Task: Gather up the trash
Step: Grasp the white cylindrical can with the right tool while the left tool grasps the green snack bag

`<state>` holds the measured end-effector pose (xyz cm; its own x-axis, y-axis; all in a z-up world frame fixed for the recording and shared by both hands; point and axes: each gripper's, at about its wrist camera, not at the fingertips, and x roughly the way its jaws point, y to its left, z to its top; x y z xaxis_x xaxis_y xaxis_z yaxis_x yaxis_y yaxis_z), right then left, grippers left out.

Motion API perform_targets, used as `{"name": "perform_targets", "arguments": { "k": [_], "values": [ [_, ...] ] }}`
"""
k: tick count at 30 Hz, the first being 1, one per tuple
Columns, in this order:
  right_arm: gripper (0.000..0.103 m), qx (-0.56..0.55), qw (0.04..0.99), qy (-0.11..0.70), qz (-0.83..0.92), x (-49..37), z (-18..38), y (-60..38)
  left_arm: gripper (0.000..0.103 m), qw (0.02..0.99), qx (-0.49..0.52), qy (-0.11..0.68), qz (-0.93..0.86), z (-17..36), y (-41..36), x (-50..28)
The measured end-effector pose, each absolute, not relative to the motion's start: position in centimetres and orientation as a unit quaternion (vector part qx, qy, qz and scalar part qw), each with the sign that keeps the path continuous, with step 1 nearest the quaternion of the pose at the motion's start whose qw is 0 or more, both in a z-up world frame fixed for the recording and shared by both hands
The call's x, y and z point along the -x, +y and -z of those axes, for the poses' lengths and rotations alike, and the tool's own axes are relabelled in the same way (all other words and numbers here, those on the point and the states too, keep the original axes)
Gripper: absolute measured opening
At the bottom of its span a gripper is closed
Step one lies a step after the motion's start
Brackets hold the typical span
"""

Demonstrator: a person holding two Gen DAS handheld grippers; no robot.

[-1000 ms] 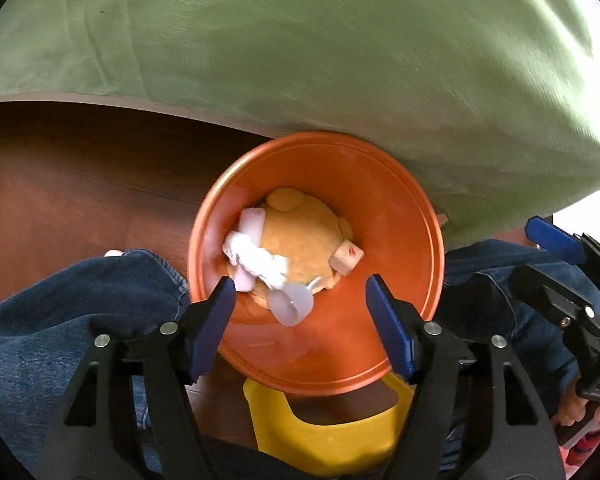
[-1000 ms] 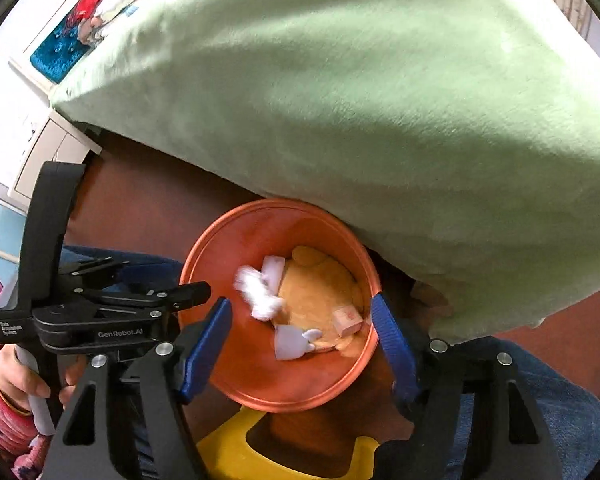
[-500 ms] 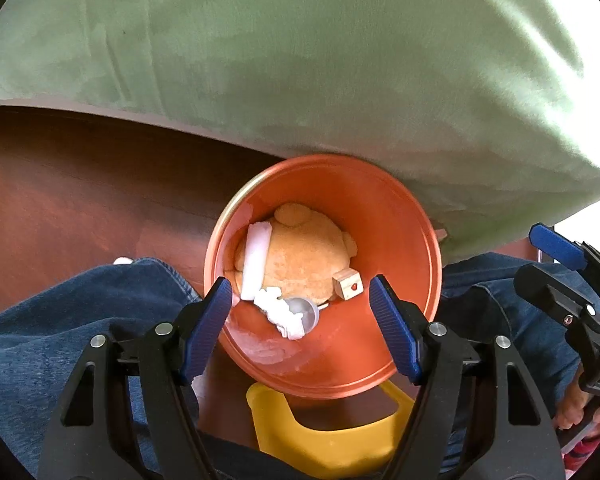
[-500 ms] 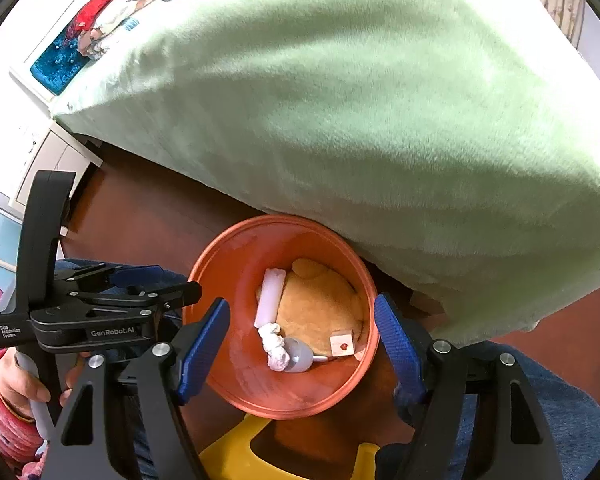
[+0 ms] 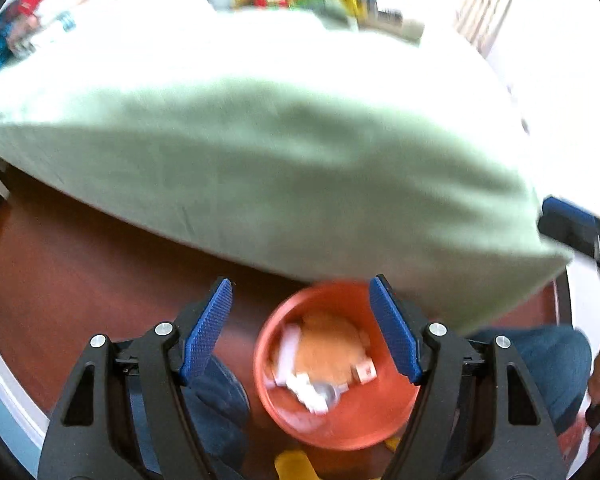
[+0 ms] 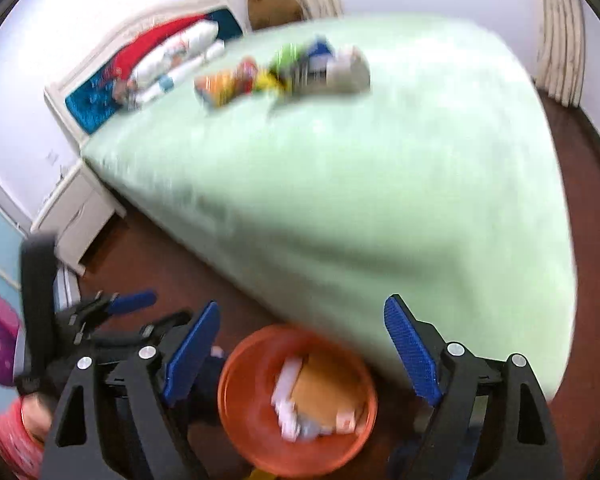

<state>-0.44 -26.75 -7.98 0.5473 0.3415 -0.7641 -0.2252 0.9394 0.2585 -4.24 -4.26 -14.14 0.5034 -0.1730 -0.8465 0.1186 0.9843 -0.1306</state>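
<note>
On the dark floor beside the bed, the orange bin (image 6: 296,400) sits below both grippers, tucked against the overhang of the green bedspread (image 6: 340,200). White scraps (image 6: 288,396) and a small box (image 6: 346,420) lie inside it, blurred. The left gripper (image 5: 300,330) and right gripper (image 6: 300,354) both have jaws apart and opening, nothing between the pads.

More trash, judging by the colourful pile (image 6: 284,72) on top of the bed, is well apart from the bin, up near the pillows (image 6: 172,64).

Risks: frames are smeared, so aim on the pile would be poor while the hands are moving; wrappers look light and crinkly and could slip from a wide, partial pinch. A carry over the mattress edge could drop short of the bin, since the bedspread hides part of its rim. The two grippers sit just beside each other and could clash.

Room: open bed surface ahead, floor strip narrow, nightstand (image 6: 76,208) to the left, curtain (image 6: 560,40) far right.
</note>
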Motion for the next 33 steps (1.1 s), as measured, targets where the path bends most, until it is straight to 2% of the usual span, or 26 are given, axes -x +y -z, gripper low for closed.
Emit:
{"name": "perform_targets", "arguments": {
  "k": [1,6,11,17,24,26,27,28,33],
  "values": [
    [0.087,-0.066,0.882,0.437,-0.160,-0.4,7.3,-26.8,0.078,0.873,0.030,0.481,0.079,13.5,-4.1,4.2],
    [0.089,-0.059,0.903,0.394,-0.158,-6.8,4.6,-26.1,0.079,0.890,0.049,0.448,0.067,11.3,-2.9,4.2],
    [0.089,0.048,0.912,0.382,-0.145,-14.2,3.4,-24.2,0.079,0.885,0.064,0.458,0.060,11.9,-1.8,4.0],
    [0.091,0.217,0.864,0.422,-0.171,-20.0,4.7,-20.6,0.079,0.877,0.088,0.470,0.045,13.0,0.1,3.5],
    [0.091,0.320,0.810,0.470,-0.143,-24.4,8.5,-17.9,0.079,0.872,0.100,0.478,0.038,13.7,1.5,2.8],
    [0.079,0.320,0.809,0.473,-0.144,-24.3,9.1,-17.7,0.079,0.871,0.102,0.479,0.039,13.8,1.6,2.6],
    [0.066,0.312,0.812,0.473,-0.143,-24.0,9.1,-17.7,0.079,0.871,0.104,0.479,0.040,13.8,1.7,2.6],
    [0.061,0.312,0.816,0.468,-0.134,-23.8,8.9,-17.8,0.079,0.870,0.105,0.479,0.040,13.8,1.7,2.6],
    [0.057,0.261,0.847,0.448,-0.119,-19.8,6.6,-20.0,0.079,0.870,0.111,0.479,0.045,13.6,1.8,2.4]
  ]
}}
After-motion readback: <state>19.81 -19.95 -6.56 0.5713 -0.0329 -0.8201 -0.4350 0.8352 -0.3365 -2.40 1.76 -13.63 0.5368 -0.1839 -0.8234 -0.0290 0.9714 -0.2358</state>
